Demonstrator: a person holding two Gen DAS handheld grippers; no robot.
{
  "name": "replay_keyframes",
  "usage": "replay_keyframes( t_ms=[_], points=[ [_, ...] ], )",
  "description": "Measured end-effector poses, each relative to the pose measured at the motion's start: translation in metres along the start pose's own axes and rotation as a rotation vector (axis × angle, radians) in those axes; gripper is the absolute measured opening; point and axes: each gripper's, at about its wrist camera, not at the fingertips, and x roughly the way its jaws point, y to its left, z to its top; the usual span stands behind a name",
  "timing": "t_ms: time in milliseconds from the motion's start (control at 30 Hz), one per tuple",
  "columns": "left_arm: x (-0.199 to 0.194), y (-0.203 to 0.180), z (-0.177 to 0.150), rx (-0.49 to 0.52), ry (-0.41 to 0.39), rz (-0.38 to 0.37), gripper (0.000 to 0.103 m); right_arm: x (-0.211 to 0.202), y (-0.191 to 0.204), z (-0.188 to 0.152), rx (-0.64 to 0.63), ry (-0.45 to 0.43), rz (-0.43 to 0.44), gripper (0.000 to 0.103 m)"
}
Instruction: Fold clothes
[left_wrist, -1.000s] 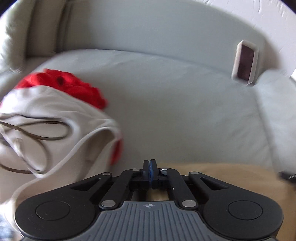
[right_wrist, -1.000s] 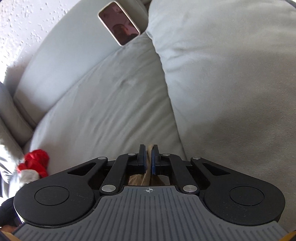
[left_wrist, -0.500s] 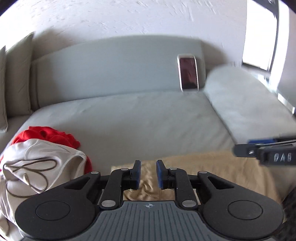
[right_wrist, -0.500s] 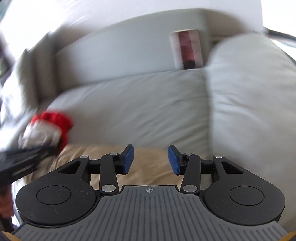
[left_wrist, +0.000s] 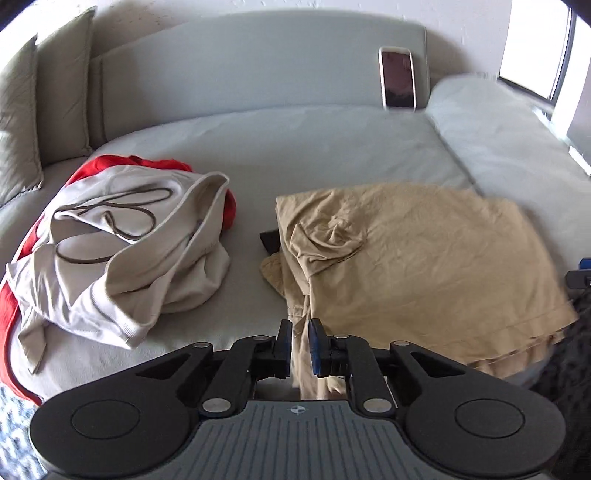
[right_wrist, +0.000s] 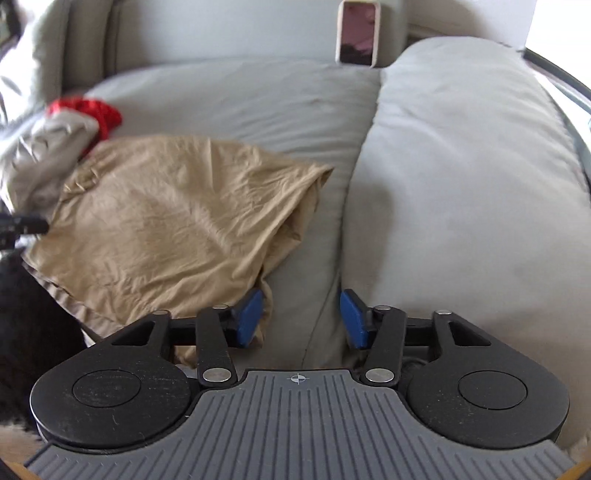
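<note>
Tan garment: released a second ago, now lying folded on sofa; right gripper spread and empty, left gripper closing, tan strip between jaws; unfolded pile next.

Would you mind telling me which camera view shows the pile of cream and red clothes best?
The left wrist view: the cream and red pile lies whole on the sofa, drawstring visible, left of the tan garment. The right wrist view shows only a blurred corner of it at the upper left, behind the tan garment.
</note>
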Motion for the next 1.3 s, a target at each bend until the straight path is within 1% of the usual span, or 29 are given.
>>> replay_keyframes(
  t_ms=[67,167,200,267,300,333,367,400,433,500,567,633,700,733,767,800,833,867,900,933,967,1000,1067,1100,1133,1167,1200,1267,1300],
  points=[
    [-0.014,-0.009,0.005,-0.007,-0.054,-0.035,0.014,-0.020,0.006,0.003,0.017,-0.077,0.031,0.052],
    [-0.018,-0.034,0.012,0.061,-0.099,-0.086,0.015,-0.027,0.030,0.014,0.022,-0.139,0.114,0.052],
    [-0.012,-0.042,0.012,0.083,-0.092,-0.088,0.015,-0.023,0.045,0.016,0.002,-0.143,0.138,0.049],
    [0.007,-0.053,0.008,0.103,-0.061,-0.070,0.015,-0.010,0.072,0.015,-0.053,-0.137,0.153,0.049],
    [0.020,-0.055,0.003,0.103,-0.027,-0.044,0.013,-0.002,0.084,0.012,-0.085,-0.137,0.163,0.046],
    [0.034,-0.055,-0.004,0.094,0.026,-0.016,0.012,0.007,0.093,0.006,-0.123,-0.134,0.168,0.046],
    [0.045,-0.052,-0.012,0.077,0.065,-0.006,0.012,0.020,0.102,-0.002,-0.167,-0.109,0.162,0.046],
    [0.048,-0.050,-0.019,0.071,0.057,-0.015,0.012,0.032,0.107,-0.012,-0.209,-0.070,0.144,0.047],
    [0.047,-0.050,-0.023,0.080,0.042,-0.021,0.012,0.039,0.109,-0.022,-0.249,-0.067,0.129,0.047],
    [0.041,-0.046,-0.023,0.068,0.062,-0.028,0.012,0.032,0.108,-0.034,-0.294,-0.099,0.116,0.047],
    [0.036,-0.040,-0.026,0.038,0.082,-0.047,0.012,0.024,0.101,-0.032,-0.262,-0.052,0.120,0.046],
    [0.030,-0.039,-0.031,0.039,0.106,-0.055,0.012,0.018,0.093,-0.033,-0.235,-0.010,0.115,0.042],
    [0.023,-0.042,-0.038,0.053,0.158,-0.062,0.011,0.010,0.087,-0.037,-0.214,0.044,0.081,0.042],
    [0.018,-0.044,-0.042,0.057,0.188,-0.074,0.012,0.005,0.082,-0.039,-0.189,0.070,0.073,0.042],
    [0.012,-0.044,-0.045,0.050,0.199,-0.090,0.012,0.000,0.077,-0.041,-0.161,0.085,0.074,0.043],
    [0.004,-0.044,-0.048,0.039,0.185,-0.105,0.012,-0.009,0.072,-0.042,-0.123,0.067,0.098,0.046],
    [-0.004,-0.043,-0.048,0.031,0.156,-0.113,0.012,-0.018,0.067,-0.043,-0.084,0.044,0.122,0.056],
    [-0.013,-0.042,-0.046,0.024,0.122,-0.115,0.013,-0.027,0.062,-0.043,-0.041,0.010,0.143,0.061],
    [-0.022,-0.041,-0.044,0.015,0.089,-0.116,0.019,-0.035,0.058,-0.043,0.004,-0.025,0.154,0.069],
    [-0.029,-0.040,-0.041,0.005,0.057,-0.114,0.021,-0.041,0.053,-0.043,0.057,-0.051,0.167,0.076],
    [-0.035,-0.038,-0.037,-0.004,0.026,-0.115,0.021,-0.045,0.046,-0.042,0.127,-0.062,0.196,0.080],
    [-0.041,-0.038,-0.035,-0.011,-0.003,-0.120,0.024,-0.048,0.040,-0.041,0.197,-0.073,0.224,0.086],
    [-0.045,-0.036,-0.033,-0.033,-0.051,-0.131,0.031,-0.048,0.026,-0.041,0.334,-0.082,0.282,0.087],
    [-0.044,-0.034,-0.033,-0.049,-0.073,-0.132,0.040,-0.046,0.021,-0.043,0.376,-0.090,0.294,0.087],
    [-0.041,-0.032,-0.032,-0.068,-0.097,-0.129,0.048,-0.043,0.017,-0.043,0.391,-0.103,0.288,0.087],
    [-0.036,-0.030,-0.031,-0.089,-0.114,-0.110,0.053,-0.040,0.014,-0.043,0.399,-0.116,0.275,0.087],
    [-0.030,-0.029,-0.029,-0.110,-0.123,-0.080,0.061,-0.036,0.012,-0.042,0.389,-0.132,0.243,0.087],
    [-0.019,-0.026,-0.021,-0.135,-0.111,-0.017,0.064,-0.030,0.007,-0.036,0.384,-0.143,0.194,0.086],
    [-0.013,-0.025,-0.018,-0.139,-0.099,0.003,0.068,-0.028,0.003,-0.034,0.397,-0.152,0.194,0.086]
  ],
)
